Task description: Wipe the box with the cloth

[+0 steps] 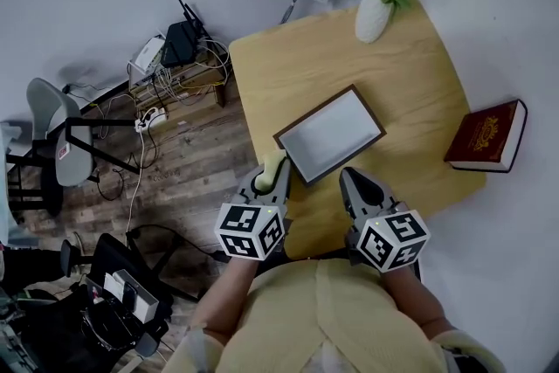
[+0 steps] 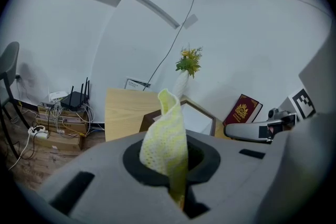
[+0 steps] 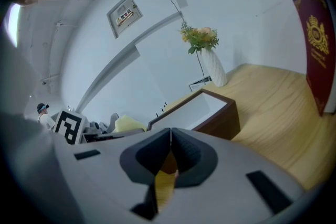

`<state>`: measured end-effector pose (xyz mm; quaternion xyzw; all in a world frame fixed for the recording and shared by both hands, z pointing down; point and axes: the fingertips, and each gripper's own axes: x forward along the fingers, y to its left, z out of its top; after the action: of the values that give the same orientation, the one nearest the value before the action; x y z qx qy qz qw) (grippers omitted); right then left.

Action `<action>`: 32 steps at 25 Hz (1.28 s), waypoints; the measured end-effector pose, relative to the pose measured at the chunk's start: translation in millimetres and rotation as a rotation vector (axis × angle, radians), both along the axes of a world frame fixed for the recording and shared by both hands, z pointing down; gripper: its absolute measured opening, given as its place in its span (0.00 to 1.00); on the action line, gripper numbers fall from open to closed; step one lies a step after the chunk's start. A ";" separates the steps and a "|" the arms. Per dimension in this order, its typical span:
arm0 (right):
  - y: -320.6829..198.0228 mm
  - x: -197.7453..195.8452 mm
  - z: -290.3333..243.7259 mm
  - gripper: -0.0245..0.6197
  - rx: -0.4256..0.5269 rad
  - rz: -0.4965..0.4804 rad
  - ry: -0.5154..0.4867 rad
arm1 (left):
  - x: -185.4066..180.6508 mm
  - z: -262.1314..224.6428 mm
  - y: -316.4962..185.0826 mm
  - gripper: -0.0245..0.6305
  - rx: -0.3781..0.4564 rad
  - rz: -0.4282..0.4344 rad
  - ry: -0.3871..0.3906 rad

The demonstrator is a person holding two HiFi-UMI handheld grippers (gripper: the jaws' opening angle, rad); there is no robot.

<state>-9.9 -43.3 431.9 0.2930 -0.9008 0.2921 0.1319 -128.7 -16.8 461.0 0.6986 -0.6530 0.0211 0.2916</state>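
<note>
We hold two grippers side by side, pointing forward over the table's [image 1: 419,74] near edge. The left gripper [image 1: 274,174] has its jaws clamped on the one yellow cloth [image 1: 272,162], which stands up between them, while the right gripper [image 1: 350,181] has its jaws pressed together on nothing. Just beyond both lies the one box [image 1: 330,134], its near-left corner beside the cloth; farther off are one book [image 1: 486,135] at the right and one vase [image 1: 374,17].
</note>
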 end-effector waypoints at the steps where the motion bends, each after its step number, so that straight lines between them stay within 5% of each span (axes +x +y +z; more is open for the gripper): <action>1: 1.9 0.9 0.0 0.08 0.000 0.004 0.001 | 2.8 -0.5 1.0 0.07 0.000 0.011 0.001; 32: 48.0 49.7 -3.8 0.08 0.000 0.169 0.019 | 93.4 -14.0 34.3 0.07 0.027 0.327 0.045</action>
<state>39.8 4.7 428.1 0.3706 -0.8716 0.2994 0.1156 -35.2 17.5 447.0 0.7997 -0.5241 0.0440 0.2896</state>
